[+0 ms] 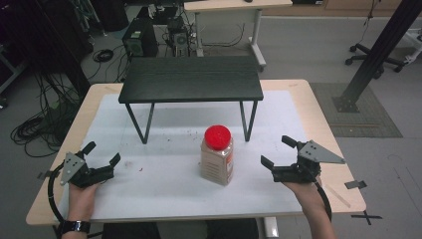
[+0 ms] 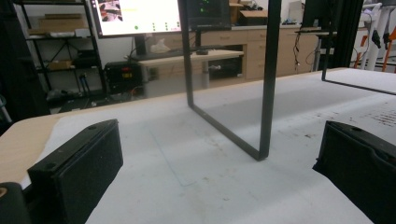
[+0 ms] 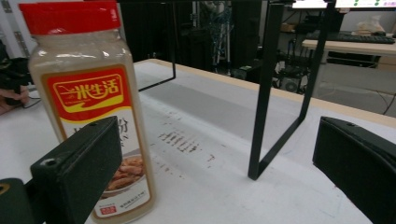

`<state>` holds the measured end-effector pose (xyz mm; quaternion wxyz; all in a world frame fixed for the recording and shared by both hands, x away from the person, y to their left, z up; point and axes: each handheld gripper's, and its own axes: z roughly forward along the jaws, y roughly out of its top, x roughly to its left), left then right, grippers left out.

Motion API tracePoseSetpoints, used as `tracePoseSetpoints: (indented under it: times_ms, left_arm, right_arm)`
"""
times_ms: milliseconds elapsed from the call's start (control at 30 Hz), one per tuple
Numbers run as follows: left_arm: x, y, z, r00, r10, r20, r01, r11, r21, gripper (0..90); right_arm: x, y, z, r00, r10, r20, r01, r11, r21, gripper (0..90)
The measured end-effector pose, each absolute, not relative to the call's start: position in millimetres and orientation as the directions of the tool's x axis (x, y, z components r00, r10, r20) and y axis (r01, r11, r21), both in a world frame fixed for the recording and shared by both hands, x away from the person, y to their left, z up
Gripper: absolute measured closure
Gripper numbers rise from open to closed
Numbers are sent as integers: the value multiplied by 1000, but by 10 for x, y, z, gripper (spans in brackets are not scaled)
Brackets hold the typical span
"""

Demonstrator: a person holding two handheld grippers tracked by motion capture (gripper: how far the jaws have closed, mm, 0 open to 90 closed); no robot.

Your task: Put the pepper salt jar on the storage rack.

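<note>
High view: the seasoning jar [image 1: 217, 155] with its red lid stands upright at the middle of the frame on the white-covered desk [image 1: 164, 194], just in front of the small black stand [image 1: 191, 78]. The left gripper [image 1: 103, 155] sits at lower left and the right gripper [image 1: 277, 151] at lower right, both well apart from the jar, jaws spread wide and holding nothing.

Left gripper view: open jaws at the bottom corners, with a stand leg [image 2: 268, 84] at center.

Right gripper view: the jar fills the left side, just behind the left jaw, not gripped.

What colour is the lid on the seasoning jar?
Red. The lid tops the jar, clearest in the high view.
</note>
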<state>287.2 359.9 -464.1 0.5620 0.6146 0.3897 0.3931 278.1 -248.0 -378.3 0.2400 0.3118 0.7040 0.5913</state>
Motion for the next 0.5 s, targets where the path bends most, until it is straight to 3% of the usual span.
tracePoseSetpoints:
  times_ms: [500]
  left_arm:
    - [2869,3596,-4641,391,919,47,35,-66,997,4]
  right_arm:
    - [2729,-2360,-3718,-771,634,62,170,112,979,12]
